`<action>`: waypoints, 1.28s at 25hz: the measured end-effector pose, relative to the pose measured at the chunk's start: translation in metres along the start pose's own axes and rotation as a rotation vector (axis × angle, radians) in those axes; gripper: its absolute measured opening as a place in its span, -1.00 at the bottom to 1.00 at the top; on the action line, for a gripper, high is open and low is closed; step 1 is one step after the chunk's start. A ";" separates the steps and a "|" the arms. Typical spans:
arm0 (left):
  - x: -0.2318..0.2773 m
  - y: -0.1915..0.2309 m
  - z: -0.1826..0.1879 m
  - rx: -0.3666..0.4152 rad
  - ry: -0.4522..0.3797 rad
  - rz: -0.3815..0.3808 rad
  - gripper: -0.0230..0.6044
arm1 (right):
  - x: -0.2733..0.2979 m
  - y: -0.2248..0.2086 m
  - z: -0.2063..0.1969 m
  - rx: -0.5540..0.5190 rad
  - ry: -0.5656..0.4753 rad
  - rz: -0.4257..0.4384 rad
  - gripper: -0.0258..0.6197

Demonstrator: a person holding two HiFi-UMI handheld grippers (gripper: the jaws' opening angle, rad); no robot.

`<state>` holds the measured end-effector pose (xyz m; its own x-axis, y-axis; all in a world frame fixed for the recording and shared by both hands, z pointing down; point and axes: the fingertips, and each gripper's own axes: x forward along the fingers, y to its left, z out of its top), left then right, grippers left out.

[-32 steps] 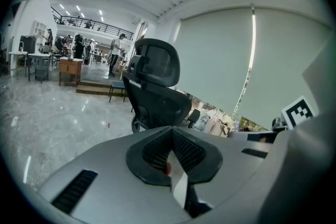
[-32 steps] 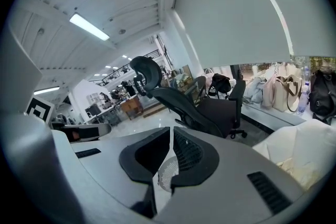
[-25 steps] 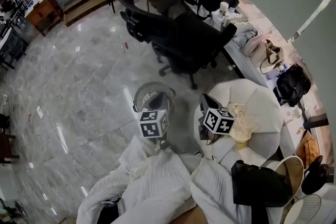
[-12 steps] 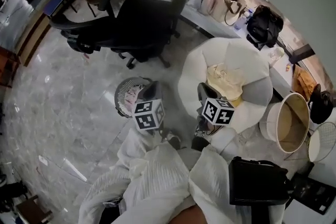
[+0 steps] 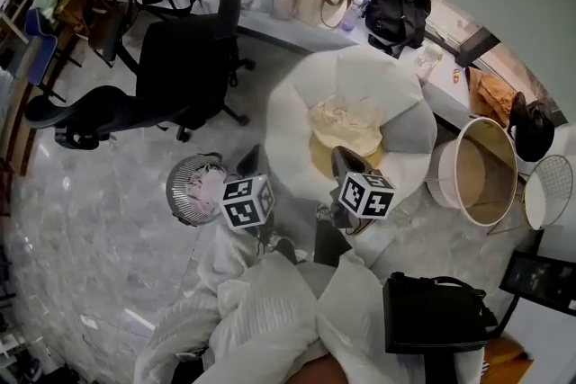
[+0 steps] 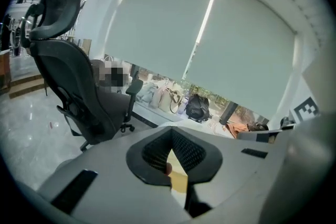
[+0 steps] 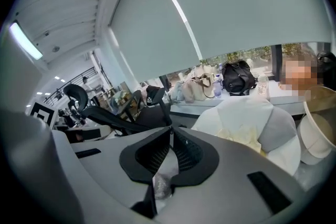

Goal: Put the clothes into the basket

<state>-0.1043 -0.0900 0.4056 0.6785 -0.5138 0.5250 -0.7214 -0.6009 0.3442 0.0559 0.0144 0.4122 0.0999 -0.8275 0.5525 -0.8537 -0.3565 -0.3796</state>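
**2 grippers closed and empty; clothes on beanbag**

Your left gripper (image 6: 171,129) and right gripper (image 7: 170,128) each have their jaw tips pressed together with nothing held. The pale yellow clothes (image 5: 346,120) lie on top of the white beanbag (image 5: 360,72), ahead of both grippers. The basket (image 5: 484,171) stands just beside the beanbag, to its right.

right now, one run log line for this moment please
phase: pre-grasp | left claw: shut, empty | right claw: shut, empty | cream garment: on white beanbag | basket: beside beanbag, no clothes seen inside
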 end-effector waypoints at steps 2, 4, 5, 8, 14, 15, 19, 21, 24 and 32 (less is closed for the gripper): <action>0.013 -0.019 -0.001 0.010 0.014 -0.007 -0.91 | 0.001 -0.020 0.006 0.018 -0.002 -0.006 -0.81; 0.028 -0.034 -0.004 0.022 0.033 -0.011 -0.91 | 0.003 -0.041 0.012 0.036 -0.006 -0.015 -0.81; 0.036 -0.040 -0.006 0.028 0.045 -0.011 -0.91 | 0.004 -0.054 0.013 0.047 -0.005 -0.022 -0.81; 0.065 -0.059 -0.015 0.034 0.071 -0.007 -0.91 | 0.009 -0.095 0.012 0.087 0.014 -0.049 -0.81; 0.127 -0.090 -0.042 0.022 0.115 0.006 -0.91 | 0.020 -0.178 0.002 0.119 0.066 -0.092 -0.81; 0.138 -0.095 -0.049 0.028 0.127 0.004 -0.91 | 0.024 -0.194 -0.003 0.130 0.074 -0.099 -0.81; 0.190 -0.117 -0.085 0.075 0.173 -0.019 -0.91 | 0.053 -0.254 -0.022 0.146 0.091 -0.142 -0.81; 0.219 -0.126 -0.102 0.086 0.179 -0.042 -0.91 | 0.072 -0.277 -0.027 0.157 0.065 -0.156 -0.81; 0.252 -0.132 -0.137 0.071 0.198 -0.062 -0.91 | 0.094 -0.303 -0.055 0.225 0.052 -0.165 -0.81; 0.288 -0.131 -0.218 0.097 0.298 -0.076 -0.91 | 0.108 -0.349 -0.145 0.285 0.125 -0.234 -0.81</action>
<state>0.1553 -0.0260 0.6810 0.6493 -0.2717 0.7103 -0.6435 -0.6940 0.3227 0.2902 0.1122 0.7121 0.1971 -0.6561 0.7284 -0.6372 -0.6504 -0.4134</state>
